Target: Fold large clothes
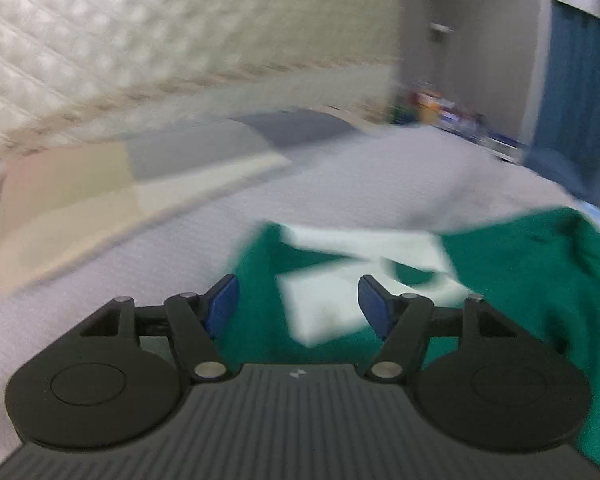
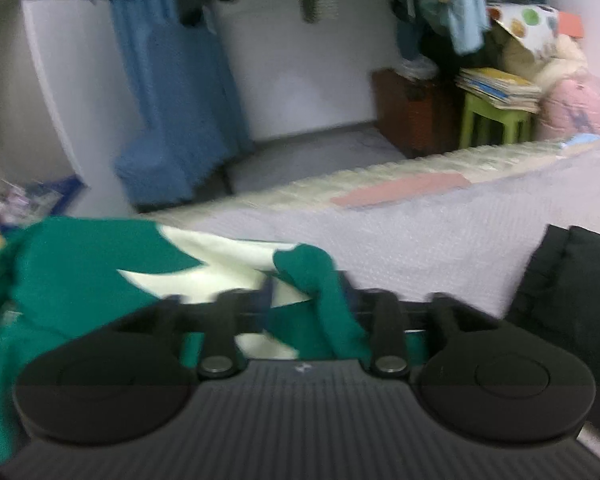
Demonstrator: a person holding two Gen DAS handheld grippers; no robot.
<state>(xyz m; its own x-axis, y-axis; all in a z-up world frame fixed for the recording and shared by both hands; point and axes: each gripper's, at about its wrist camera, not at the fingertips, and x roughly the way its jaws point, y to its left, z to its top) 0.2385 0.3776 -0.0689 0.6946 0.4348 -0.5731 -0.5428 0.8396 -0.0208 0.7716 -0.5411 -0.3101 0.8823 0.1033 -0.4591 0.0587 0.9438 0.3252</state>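
Note:
A green garment with white patches (image 1: 532, 276) lies on the pale grey bedcover (image 1: 180, 248). My left gripper (image 1: 298, 300) is open, its blue fingertips (image 1: 224, 300) apart just above the garment's near edge, holding nothing. In the right wrist view the same green and white garment (image 2: 80, 276) spreads to the left. My right gripper (image 2: 306, 304) is shut on a bunched fold of the green cloth (image 2: 324, 292), which covers its fingertips. Both views are motion-blurred.
A quilted headboard (image 1: 100, 40) and pillows (image 1: 100, 176) lie beyond the left gripper. A black garment (image 2: 572, 284) lies at the right on the bed. Past the bed edge (image 2: 380, 184) are a blue curtain (image 2: 172, 100), a green stool (image 2: 496, 120) with books, and hanging clothes.

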